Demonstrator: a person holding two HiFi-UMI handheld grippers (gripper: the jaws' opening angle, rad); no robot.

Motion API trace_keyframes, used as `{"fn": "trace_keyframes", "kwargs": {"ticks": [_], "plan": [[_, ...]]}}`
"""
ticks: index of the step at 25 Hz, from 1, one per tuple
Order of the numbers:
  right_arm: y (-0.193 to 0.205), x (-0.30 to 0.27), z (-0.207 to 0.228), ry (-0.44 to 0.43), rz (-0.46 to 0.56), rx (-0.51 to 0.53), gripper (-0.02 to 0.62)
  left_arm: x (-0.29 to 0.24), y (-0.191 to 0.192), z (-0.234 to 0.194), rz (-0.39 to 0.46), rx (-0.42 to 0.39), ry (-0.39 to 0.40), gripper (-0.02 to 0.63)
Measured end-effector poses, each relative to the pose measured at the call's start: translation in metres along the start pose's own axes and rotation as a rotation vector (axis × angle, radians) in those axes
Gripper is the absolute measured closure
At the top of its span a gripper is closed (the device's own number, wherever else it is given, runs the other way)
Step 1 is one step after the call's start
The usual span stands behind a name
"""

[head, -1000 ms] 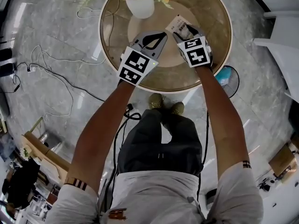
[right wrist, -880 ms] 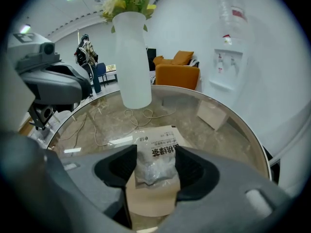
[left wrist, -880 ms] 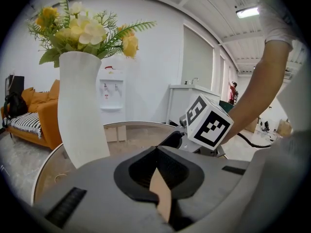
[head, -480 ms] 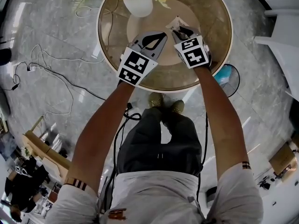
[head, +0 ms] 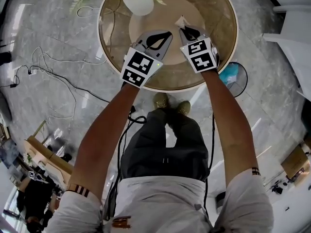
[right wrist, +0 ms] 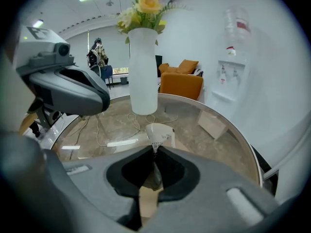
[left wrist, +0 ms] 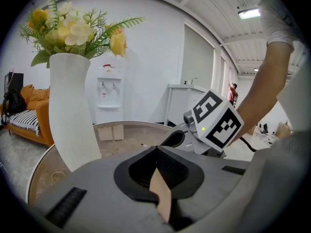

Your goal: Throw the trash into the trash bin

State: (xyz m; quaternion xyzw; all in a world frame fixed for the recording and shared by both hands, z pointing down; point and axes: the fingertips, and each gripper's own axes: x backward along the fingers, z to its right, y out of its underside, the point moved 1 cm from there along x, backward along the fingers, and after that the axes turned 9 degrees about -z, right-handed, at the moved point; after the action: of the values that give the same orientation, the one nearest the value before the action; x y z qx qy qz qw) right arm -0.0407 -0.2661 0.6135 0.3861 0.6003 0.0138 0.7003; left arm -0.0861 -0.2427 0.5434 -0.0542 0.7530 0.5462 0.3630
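A piece of white paper trash (head: 181,22) sits on the round glass table (head: 221,57). My right gripper (head: 184,29) has just been closing and is now shut on the paper, whose near edge is pinched between the pads. In the right gripper view the paper (right wrist: 159,131) sticks out beyond the tips and touches the glass. My left gripper (head: 168,33) hovers just left of it, shut with nothing between its jaws (left wrist: 156,148). On the floor under the table's right edge stands what looks like a round bin with a blue liner (head: 233,77).
A white vase of yellow flowers (head: 137,3) stands at the table's far side, close ahead of the left gripper (left wrist: 70,110). Cables (head: 53,76) trail over the marble floor at left. White furniture (head: 291,38) is at right. The person's feet (head: 170,105) are by the table's near edge.
The right jaws have closed from wide open onto the paper, which now stands bunched into a peak instead of lying flat. The left gripper has stayed put.
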Motion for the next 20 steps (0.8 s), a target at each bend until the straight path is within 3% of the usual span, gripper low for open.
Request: {"fn": "trace_keyframes", "kwargs": {"ticks": [10,20], "plan": [[0.007,0.079,0.019,0.075,0.138,-0.068,0.568,-0.011,-0.028,0.05,0.005,-0.039,0.056,0.607],[0.076,0.175,0.051,0.195,0.211,-0.19,0.568,-0.045,-0.065,0.151,0.018,-0.125,0.166,0.607]]}}
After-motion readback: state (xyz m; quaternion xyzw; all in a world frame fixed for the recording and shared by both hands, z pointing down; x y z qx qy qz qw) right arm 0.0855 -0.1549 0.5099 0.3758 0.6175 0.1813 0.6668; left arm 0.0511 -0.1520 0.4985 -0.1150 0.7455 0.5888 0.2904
